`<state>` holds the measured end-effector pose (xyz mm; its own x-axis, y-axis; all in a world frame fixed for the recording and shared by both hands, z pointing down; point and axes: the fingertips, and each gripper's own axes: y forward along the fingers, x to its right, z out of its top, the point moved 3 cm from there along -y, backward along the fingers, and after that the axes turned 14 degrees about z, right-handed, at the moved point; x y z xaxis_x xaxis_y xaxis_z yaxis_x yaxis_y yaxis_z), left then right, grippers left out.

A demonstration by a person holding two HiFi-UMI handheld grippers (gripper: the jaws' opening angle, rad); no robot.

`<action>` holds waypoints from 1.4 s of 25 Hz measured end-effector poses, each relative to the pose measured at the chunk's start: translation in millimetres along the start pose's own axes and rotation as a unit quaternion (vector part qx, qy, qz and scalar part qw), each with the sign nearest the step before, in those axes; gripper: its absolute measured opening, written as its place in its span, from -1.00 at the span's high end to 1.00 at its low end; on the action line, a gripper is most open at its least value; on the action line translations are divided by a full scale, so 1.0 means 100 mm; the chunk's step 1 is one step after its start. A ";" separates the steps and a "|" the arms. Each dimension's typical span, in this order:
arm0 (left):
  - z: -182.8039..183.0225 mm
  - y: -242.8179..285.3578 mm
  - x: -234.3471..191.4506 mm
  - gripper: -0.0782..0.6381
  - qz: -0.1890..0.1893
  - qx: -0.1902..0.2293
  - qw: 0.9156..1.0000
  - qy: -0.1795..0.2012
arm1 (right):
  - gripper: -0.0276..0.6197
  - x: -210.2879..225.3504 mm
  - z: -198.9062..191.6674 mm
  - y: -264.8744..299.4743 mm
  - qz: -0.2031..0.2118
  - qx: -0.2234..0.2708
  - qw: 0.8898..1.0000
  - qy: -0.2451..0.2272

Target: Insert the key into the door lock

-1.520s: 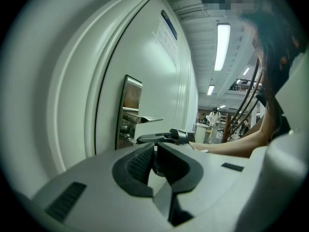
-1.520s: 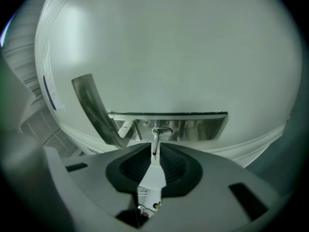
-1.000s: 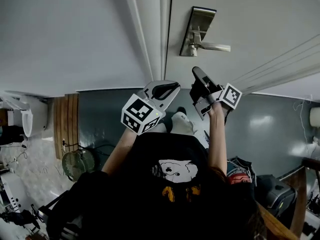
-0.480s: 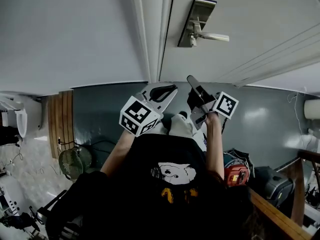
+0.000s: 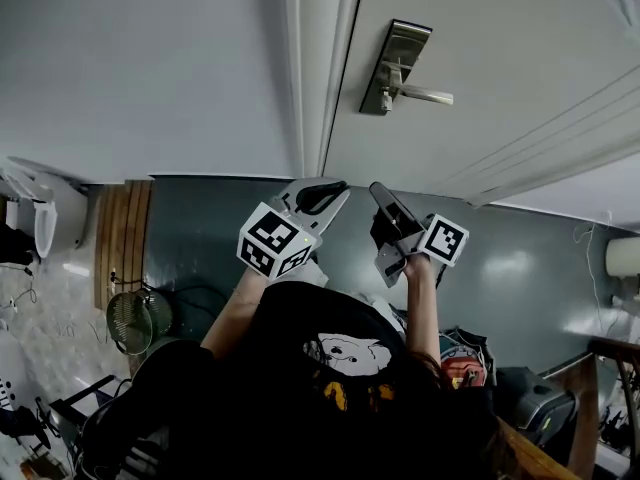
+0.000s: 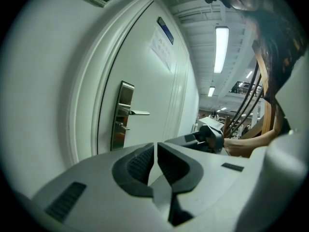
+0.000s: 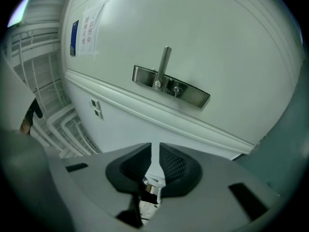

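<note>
1. Facing the door (image 5: 480, 28), both hand-held grippers are held low, side by side and well apart from the lock plate (image 5: 395, 68), with their jaws pointed up at it.
2. Left hand-held gripper (image 5: 330, 190): jaws are closed to a hairline slit and nothing is seen between them. It is judged to be the spare, parked beside the right one.
3. Right hand-held gripper (image 5: 380, 196): jaws are also narrowed to a slit, and no key is made out between the pads. Something small and pale shows low behind them but cannot be identified.
4. Key: not positively located. A short stub (image 6: 123, 126) projects from the plate just under the handle (image 5: 425, 95); whether it is a key or a thumb-turn cannot be told. If it is the key, insertion is judged done.
5. The plate is centred in the right gripper view, so that side is judged the working one.
6. Surface: smooth white panelled door, brushed-metal plate, and a notice (image 7: 89, 33) stuck higher up.
7. Room: white wall (image 5: 130, 68) left of the frame, grey-green floor (image 5: 200, 228) with a fan (image 5: 130, 320) on it, and strip lights seen overhead.
</note>
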<state>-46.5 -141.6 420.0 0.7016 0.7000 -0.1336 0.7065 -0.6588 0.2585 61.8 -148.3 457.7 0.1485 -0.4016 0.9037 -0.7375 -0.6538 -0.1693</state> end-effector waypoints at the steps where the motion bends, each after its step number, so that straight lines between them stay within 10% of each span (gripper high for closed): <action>1: 0.01 0.00 0.05 0.71 0.002 0.000 1.000 -0.002 | 0.79 -0.04 0.01 -0.08 -0.001 0.001 1.000 -0.001; 19: -0.25 -0.29 1.45 0.71 0.011 -0.019 1.000 0.012 | 0.79 -0.55 -0.20 -1.72 -0.022 0.047 0.998 -0.038; 35: -0.50 -0.81 2.05 0.71 0.013 -0.020 1.000 0.020 | 0.82 -0.93 -0.83 -2.05 -0.051 0.009 0.989 -0.141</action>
<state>35.0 69.3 419.7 0.7146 0.6939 -0.0892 0.6837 -0.6656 0.2993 144.4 75.9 440.4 0.4012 -0.4948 0.7708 -0.6974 -0.7106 -0.0933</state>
